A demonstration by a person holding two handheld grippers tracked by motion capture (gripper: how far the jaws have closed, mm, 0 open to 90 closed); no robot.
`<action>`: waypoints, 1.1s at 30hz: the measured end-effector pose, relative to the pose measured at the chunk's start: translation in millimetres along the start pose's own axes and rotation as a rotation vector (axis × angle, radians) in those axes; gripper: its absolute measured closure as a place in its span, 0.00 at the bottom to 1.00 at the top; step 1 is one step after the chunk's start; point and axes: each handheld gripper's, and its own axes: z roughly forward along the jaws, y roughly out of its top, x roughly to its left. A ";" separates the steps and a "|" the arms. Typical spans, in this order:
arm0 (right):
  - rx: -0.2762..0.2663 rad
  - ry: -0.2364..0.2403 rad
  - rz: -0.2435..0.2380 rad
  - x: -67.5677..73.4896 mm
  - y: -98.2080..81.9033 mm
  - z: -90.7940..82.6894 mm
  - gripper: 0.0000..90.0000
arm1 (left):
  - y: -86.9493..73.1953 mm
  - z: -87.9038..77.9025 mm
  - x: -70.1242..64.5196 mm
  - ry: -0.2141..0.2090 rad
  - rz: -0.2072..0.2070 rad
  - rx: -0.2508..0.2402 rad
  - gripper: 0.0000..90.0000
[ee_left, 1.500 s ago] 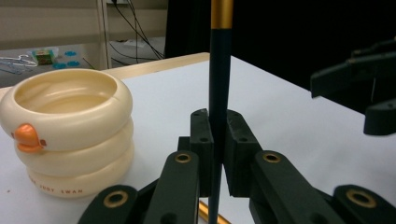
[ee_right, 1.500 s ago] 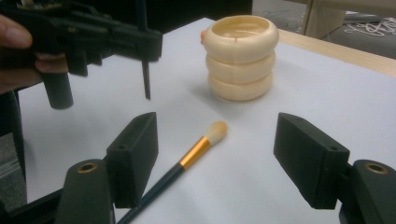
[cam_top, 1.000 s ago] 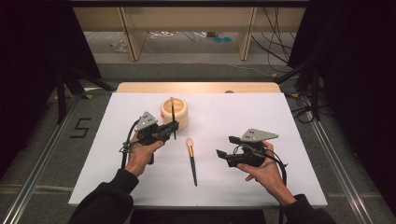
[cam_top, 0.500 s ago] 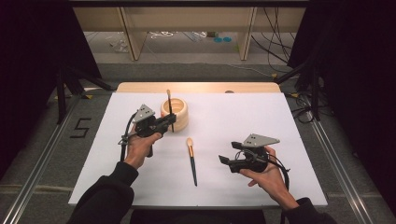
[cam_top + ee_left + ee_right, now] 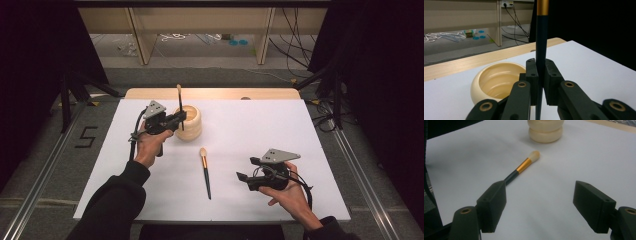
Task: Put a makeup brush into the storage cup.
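Overhead, the left gripper (image 5: 176,119) pinches a makeup brush (image 5: 179,102) upright above the cream holder (image 5: 191,124), ready to drop in; beside the holder, the right gripper (image 5: 246,171) hangs wide open, empty, near a second brush (image 5: 205,168).

Two makeup brushes are counted: one brush (image 5: 179,102) with a dark handle and gold ferrule standing upright, and a second brush (image 5: 205,170) lying flat on the white table (image 5: 310,135). One cream ribbed pot (image 5: 190,125) is seen. Two grippers are counted, the left gripper (image 5: 182,116) and the right gripper (image 5: 247,168), each carried by one hand.
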 end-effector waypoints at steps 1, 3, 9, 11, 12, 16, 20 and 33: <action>0.000 0.000 0.000 0.0 0.0 0.0 0.31 | 1.0 1.6 0.4 0.002 -0.004 0.002 0.93; 0.004 0.000 -0.001 0.8 -0.6 -0.3 0.31 | 3.6 4.6 1.4 0.008 -0.003 0.005 0.93; 0.000 0.001 0.000 1.0 -1.5 -0.1 0.31 | 11.3 13.6 5.9 0.029 -0.003 -0.008 0.93; 0.003 0.000 0.002 0.8 -1.9 0.4 0.31 | 16.4 16.2 7.0 0.025 -0.010 -0.022 0.93; 0.003 0.000 -0.002 0.6 -2.0 1.1 0.31 | 17.4 17.4 6.8 0.027 -0.013 -0.023 0.93; 0.015 0.008 -0.009 1.0 -2.5 1.5 0.31 | 23.0 23.7 11.9 0.050 -0.013 -0.033 0.93; 0.015 0.010 -0.007 1.5 -2.2 1.7 0.31 | 21.0 28.6 14.9 0.052 -0.029 -0.026 0.93; 0.029 0.020 -0.021 1.8 -2.7 4.2 0.31 | 21.2 40.1 22.2 0.088 -0.036 -0.044 0.93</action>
